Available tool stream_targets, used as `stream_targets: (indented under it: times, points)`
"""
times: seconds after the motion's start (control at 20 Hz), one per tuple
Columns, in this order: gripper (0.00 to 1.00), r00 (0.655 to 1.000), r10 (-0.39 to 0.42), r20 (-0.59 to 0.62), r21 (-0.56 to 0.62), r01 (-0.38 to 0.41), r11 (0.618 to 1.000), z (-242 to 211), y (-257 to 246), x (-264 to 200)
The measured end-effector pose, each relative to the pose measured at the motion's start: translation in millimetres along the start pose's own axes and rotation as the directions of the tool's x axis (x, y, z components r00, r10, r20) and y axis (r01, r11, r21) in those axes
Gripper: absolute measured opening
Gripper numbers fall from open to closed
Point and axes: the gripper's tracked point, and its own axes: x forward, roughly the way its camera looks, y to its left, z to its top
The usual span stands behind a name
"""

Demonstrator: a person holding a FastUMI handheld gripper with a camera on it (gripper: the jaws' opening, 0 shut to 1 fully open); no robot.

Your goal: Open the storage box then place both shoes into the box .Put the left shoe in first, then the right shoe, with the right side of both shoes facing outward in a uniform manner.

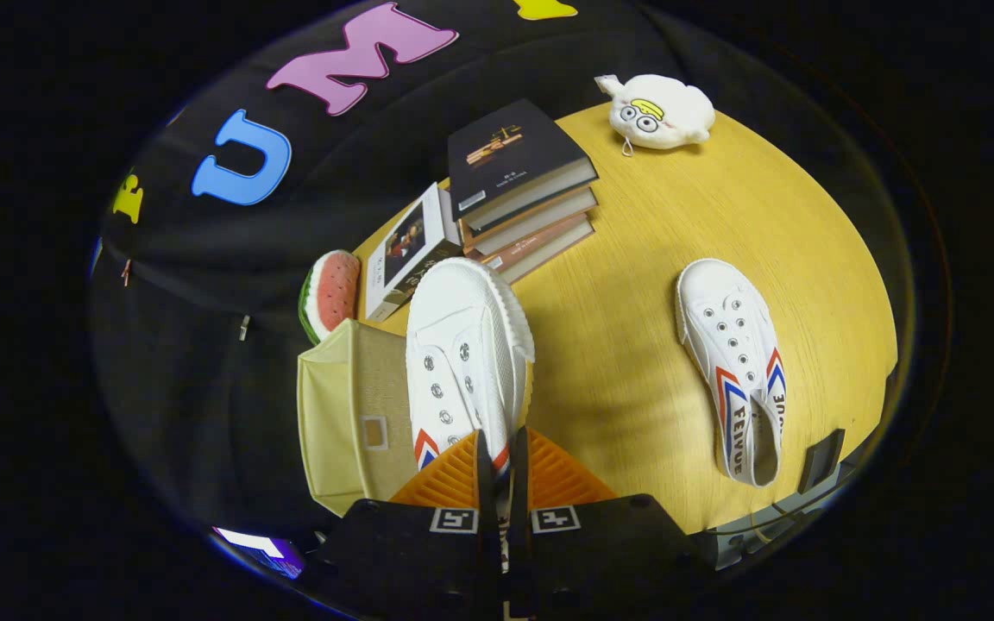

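Note:
My gripper (501, 461) is shut on a white canvas shoe (462, 345), both fingers pinching its heel edge. The shoe sticks out straight ahead of the fingers, toe away from me, lifted above the table. Just to its left stands the beige fabric storage box (350, 414), its top open and its inside hidden from here. The second white shoe (739, 362), with red and blue stripes on its side, lies flat on the yellow wooden table (635, 345) off to the right of the fingers, toe pointing away.
Beyond the held shoe a stack of books (523, 190) rests on the table, with another book (406, 250) leaning at its left. A watermelon-slice toy (329, 293) sits behind the box. A white plush toy (661, 112) lies at the table's far edge.

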Motion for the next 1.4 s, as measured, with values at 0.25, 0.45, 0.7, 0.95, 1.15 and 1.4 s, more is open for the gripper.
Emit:
stream_targets:
  times: [0.25, 0.45, 0.7, 0.95, 1.15, 1.4]
  points:
    - [0.08, 0.992, 0.116, 0.045, 0.024, -0.117, 0.993, -12.0, 81.1, -32.3]
    - [0.08, 0.985, 0.169, 0.042, -0.008, -0.169, 0.986, -21.5, 128.7, -19.1]
    - [0.08, 0.979, 0.204, -0.005, -0.034, -0.204, 0.978, -50.0, 185.6, 15.8]
    - [0.08, 0.977, 0.213, -0.009, 0.01, -0.213, 0.977, -60.5, 223.8, 54.7]
    - [0.08, 0.983, 0.181, -0.043, 0.003, -0.181, 0.983, -76.6, 231.3, 76.1]
    - [0.08, 0.992, 0.114, -0.052, -0.003, -0.115, 0.993, -82.2, 222.2, 102.8]
